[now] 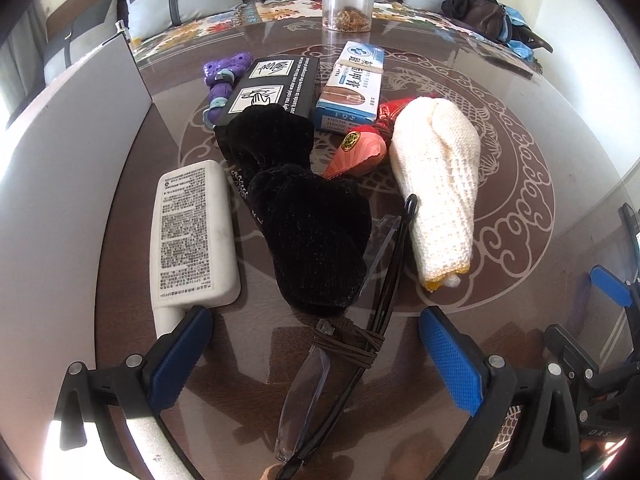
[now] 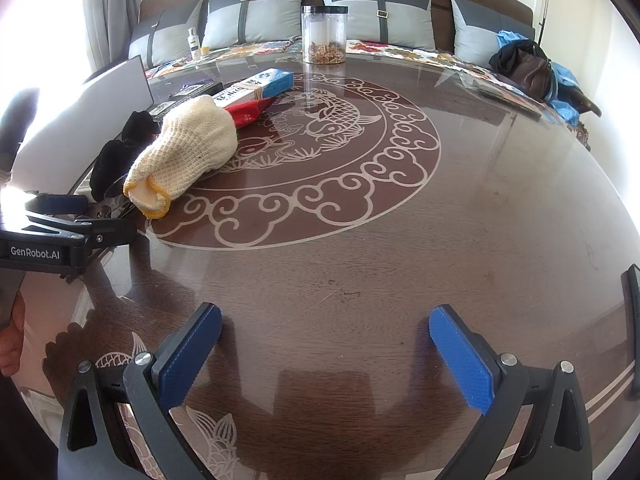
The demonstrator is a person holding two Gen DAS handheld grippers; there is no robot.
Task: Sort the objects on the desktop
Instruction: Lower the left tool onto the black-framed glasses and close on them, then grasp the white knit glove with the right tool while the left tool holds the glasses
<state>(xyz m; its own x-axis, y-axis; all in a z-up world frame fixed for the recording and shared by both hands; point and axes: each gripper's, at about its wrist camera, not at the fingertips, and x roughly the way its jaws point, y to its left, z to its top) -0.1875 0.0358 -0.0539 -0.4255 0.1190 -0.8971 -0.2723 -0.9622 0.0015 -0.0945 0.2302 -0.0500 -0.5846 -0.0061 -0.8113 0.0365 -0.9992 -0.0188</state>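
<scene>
In the left wrist view, folded glasses (image 1: pixel 352 332) with clear lenses and a brown cord wound round them lie on the glass-topped table (image 1: pixel 520 168), between the fingers of my open left gripper (image 1: pixel 316 350). Just ahead lie a black fuzzy sock (image 1: pixel 308 240), a white tube (image 1: pixel 192 240) on the left and a cream knitted glove (image 1: pixel 436 196) on the right. Behind them are a red fan (image 1: pixel 360 148), a blue-white box (image 1: pixel 352 84), a black box (image 1: pixel 276 84) and a purple toy (image 1: pixel 224 76). My right gripper (image 2: pixel 326 360) stands open over bare table (image 2: pixel 360 280), to the right of the glove (image 2: pixel 192 148).
A clear jar (image 2: pixel 324 36) with a black lid stands at the table's far edge. A white upright panel (image 1: pixel 80 128) borders the left side. Cushions (image 2: pixel 256 20) and a dark bag (image 2: pixel 524 68) lie on the sofa behind. A hand (image 2: pixel 12 336) shows at the left.
</scene>
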